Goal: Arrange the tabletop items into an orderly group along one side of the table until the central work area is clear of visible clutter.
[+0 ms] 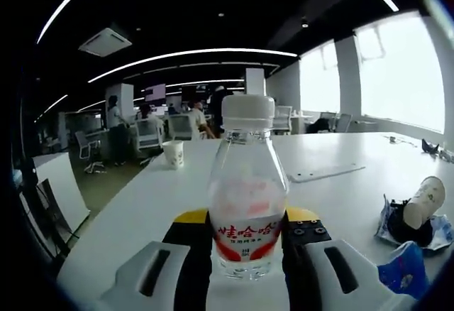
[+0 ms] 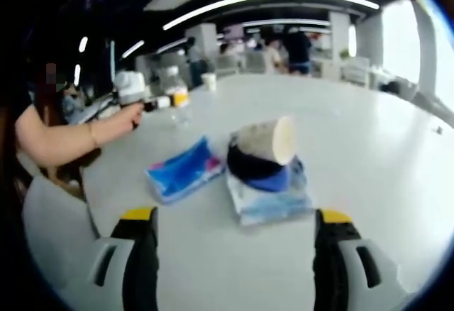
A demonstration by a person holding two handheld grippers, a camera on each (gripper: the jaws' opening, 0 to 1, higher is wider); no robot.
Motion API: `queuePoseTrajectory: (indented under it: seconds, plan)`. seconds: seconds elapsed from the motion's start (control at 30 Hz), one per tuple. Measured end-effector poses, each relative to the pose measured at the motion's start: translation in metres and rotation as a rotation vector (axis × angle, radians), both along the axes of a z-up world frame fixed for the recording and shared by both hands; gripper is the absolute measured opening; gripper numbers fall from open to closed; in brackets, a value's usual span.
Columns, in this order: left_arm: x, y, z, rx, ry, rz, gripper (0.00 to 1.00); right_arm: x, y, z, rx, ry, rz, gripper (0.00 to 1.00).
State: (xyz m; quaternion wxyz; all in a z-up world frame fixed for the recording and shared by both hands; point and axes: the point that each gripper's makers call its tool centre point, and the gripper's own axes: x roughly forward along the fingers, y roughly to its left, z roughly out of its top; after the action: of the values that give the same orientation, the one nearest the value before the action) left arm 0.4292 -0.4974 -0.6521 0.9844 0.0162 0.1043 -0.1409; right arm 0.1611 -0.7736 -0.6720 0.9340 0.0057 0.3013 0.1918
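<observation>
in the left gripper view the left gripper (image 1: 247,243) has its two jaws closed up against the sides of a clear plastic water bottle (image 1: 247,197), which stands upright between them at 6 o'clock on the white table (image 1: 340,204). the bottle has a white cap and a red and white label low on its body. a white paper cup (image 1: 173,153) stands upright further off at about 10 o'clock from the bottle, well apart from it. at 3 o'clock, near the table's edge of the view, a tipped paper cup (image 1: 424,201) lies on a dark round thing on a crinkled packet, with a blue packet (image 1: 403,270) just beside it at 4 o'clock. a flat pale strip (image 1: 326,173) lies on the table at 2 o'clock.

in the right gripper view the right gripper (image 2: 235,254) has its jaws spread wide, with nothing between them; they hover over bare table at 6 o'clock. straight ahead near centre, the tipped paper cup (image 2: 268,140) rests on its side on the dark round thing (image 2: 252,165), which sits on the crinkled packet (image 2: 266,197). the blue packet (image 2: 183,170) lies flat touching that pile at its 9 o'clock. at 10 o'clock a person's hand (image 2: 131,116) holds the left gripper, with the water bottle (image 2: 174,98) just beside it, blurred. people and office desks stand far back at 12 o'clock.
</observation>
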Motion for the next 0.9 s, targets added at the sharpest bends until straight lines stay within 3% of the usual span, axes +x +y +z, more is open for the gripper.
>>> queuePoseTrajectory:
  seconds: [0.23,0.37,0.8,0.83,0.87,0.9]
  plan:
    - [0.003,0.0,-0.001,-0.012,-0.004,0.0,0.36,0.004,0.002,-0.002,0.009,0.003,0.002,0.88]
    - [0.006,0.003,-0.001,-0.053,0.004,0.01,0.36,0.007,0.004,-0.003,0.019,0.006,0.002,0.88]
    - [0.007,0.003,-0.003,-0.032,-0.009,0.008,0.38,0.013,0.006,-0.002,0.049,0.0,-0.005,0.87]
    - [0.007,0.003,-0.004,-0.001,-0.01,0.001,0.39,0.014,0.006,-0.002,0.052,-0.001,-0.005,0.87]
    - [0.005,0.003,-0.013,0.018,0.042,0.0,0.42,0.015,0.006,-0.001,0.053,-0.003,-0.007,0.87]
    - [0.006,0.002,-0.015,-0.003,0.043,0.001,0.45,0.015,0.006,-0.001,0.054,-0.005,-0.007,0.87]
